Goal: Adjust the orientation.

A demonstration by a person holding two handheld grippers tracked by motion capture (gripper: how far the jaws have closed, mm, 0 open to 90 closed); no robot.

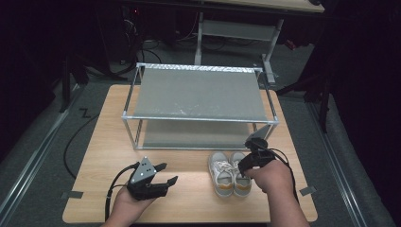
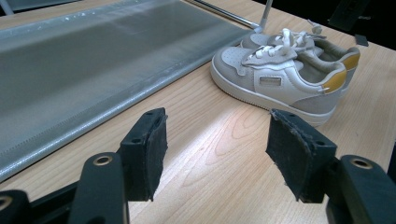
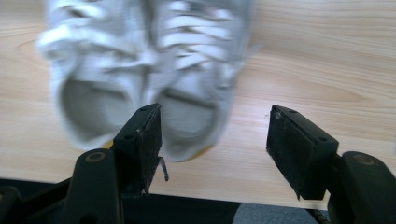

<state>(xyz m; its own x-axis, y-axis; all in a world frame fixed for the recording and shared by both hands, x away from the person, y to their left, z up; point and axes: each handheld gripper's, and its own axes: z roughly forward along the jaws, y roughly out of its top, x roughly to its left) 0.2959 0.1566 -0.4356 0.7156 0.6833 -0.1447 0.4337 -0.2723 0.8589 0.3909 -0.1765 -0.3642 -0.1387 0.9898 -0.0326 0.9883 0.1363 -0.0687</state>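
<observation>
Your right gripper (image 3: pixel 215 140) hangs over the shoes (image 1: pixel 229 173), apparently empty, jaws apart; your left gripper (image 2: pixel 217 149) rests released.

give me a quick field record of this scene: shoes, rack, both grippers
shoes: pair of white sneakers with yellow heel tabs, side by side on the table, toes toward the rack
rack: two-tier metal shoe rack, both shelves bare
left gripper: jaws open, nothing between them, apart from the shoes
right gripper: above the shoes, jaws open, nothing gripped
</observation>
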